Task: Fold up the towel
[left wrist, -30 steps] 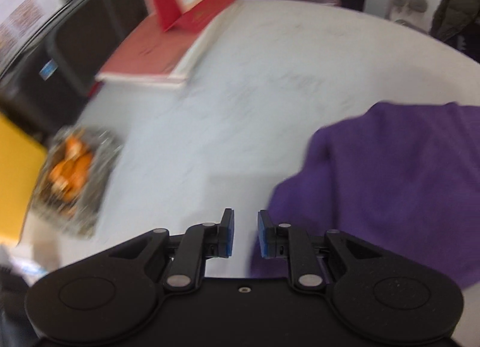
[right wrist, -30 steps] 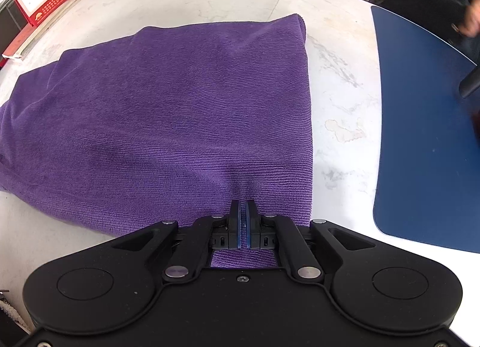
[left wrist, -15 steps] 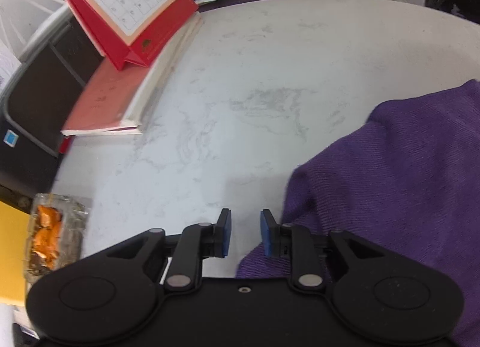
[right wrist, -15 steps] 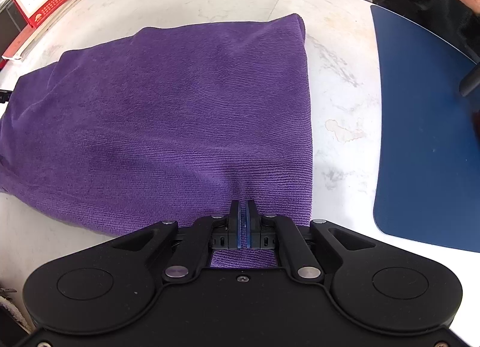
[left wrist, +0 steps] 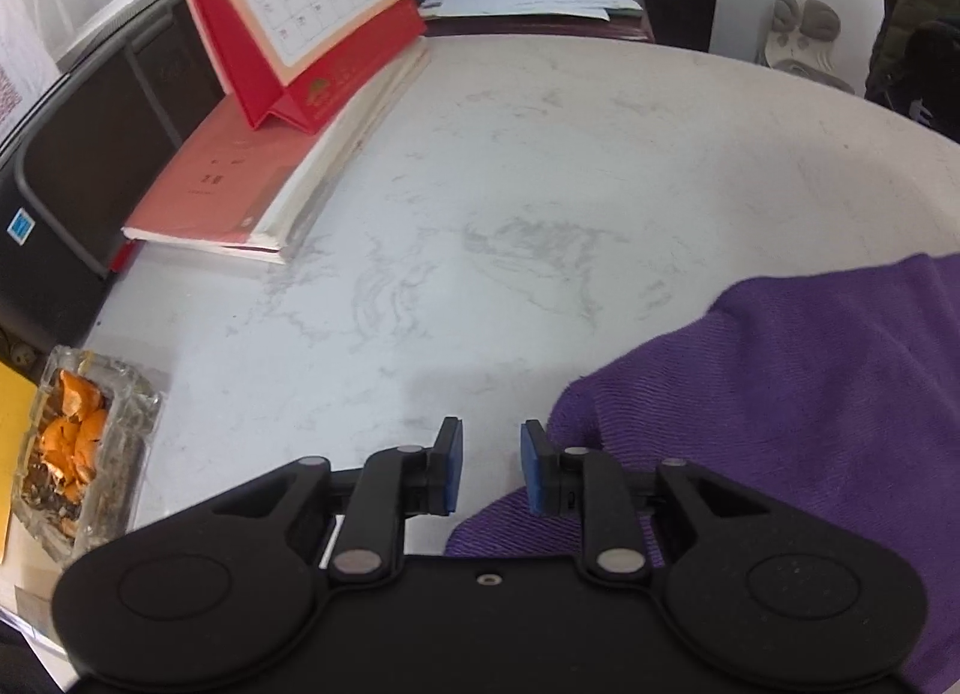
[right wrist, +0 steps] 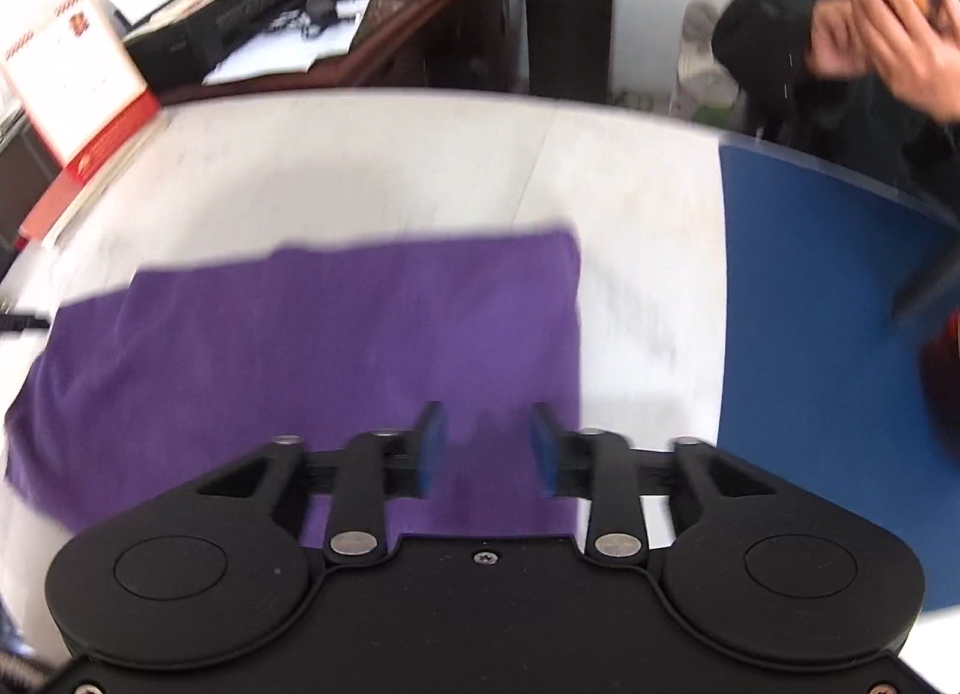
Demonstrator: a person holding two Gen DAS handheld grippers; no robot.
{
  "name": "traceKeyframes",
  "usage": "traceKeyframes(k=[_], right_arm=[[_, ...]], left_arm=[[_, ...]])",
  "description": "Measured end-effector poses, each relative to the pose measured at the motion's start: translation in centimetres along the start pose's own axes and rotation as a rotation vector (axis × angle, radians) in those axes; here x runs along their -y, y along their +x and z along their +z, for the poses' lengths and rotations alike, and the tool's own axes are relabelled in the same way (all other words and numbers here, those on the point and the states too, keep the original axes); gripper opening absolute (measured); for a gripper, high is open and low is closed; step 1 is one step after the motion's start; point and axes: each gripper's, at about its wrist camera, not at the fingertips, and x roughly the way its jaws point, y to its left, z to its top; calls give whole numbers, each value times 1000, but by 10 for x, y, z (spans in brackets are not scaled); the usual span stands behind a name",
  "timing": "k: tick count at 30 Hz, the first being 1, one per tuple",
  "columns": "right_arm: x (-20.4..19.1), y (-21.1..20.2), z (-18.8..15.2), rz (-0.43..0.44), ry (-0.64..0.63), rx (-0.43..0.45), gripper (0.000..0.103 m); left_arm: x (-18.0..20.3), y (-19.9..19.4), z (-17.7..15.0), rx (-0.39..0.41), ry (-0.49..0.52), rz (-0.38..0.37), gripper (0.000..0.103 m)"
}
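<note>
A purple towel point(right wrist: 336, 346) lies folded on the white marble table point(right wrist: 372, 166). Above its near right corner my right gripper point(right wrist: 486, 448) hangs with its jaws opening; the blue pads stand apart and press on nothing, the cloth lying below them. In the left wrist view the towel's point(left wrist: 798, 394) left end bulges up at the right. My left gripper point(left wrist: 491, 463) is open by a narrow gap, with bare table between the pads; its right fingertip point(left wrist: 534, 466) sits just beside the towel's edge.
A red desk calendar point(left wrist: 300, 16) stands on a pink-covered book point(left wrist: 240, 178) at the table's far left. A glass dish of orange peel point(left wrist: 78, 454) sits near the left edge. A blue mat point(right wrist: 828, 346) covers the right side; a person point(right wrist: 870, 34) sits behind it.
My right gripper let go of the towel's near corner, opened and rose, so the towel looks farther off. The left gripper drifted a little over the table beside the towel's left end.
</note>
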Motion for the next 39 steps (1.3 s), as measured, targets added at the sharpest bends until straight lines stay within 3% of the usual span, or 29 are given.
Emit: traceKeyframes(k=[4,7,12,16,17,19,24,27,31,36,39], right_arm=[[22,35,36,-17,45,25,43],[36,67,53,-25,54,-11,43],[40,100,57,9,78,-80,41],[33,110,52,-7,42,-81,32],[30,110,51,-11,26,-78,17],[28,107,51,19,15,-79,7],[29,83,51,-24,-34,-8,5],[21,61,50,-96,-110,59,5],[-19,34,35,-169,-345,145,6],[-73,22,-11,-96,-554,110,6],[-91,16,-41,-11,-564,41,7]], left_arm=[[8,9,-6,-18,22,14,20],[10,9,-8,-10,30,16,20],[12,8,-10,-4,55,17,20],[13,8,-10,-1,61,22,20],[13,9,-10,0,60,24,20],[13,9,-10,0,61,27,20],[12,9,-10,1,63,33,25],[11,9,-10,-1,65,35,28],[12,8,-10,-1,68,38,28],[12,8,-10,-3,64,41,28],[13,8,-9,-4,71,40,28]])
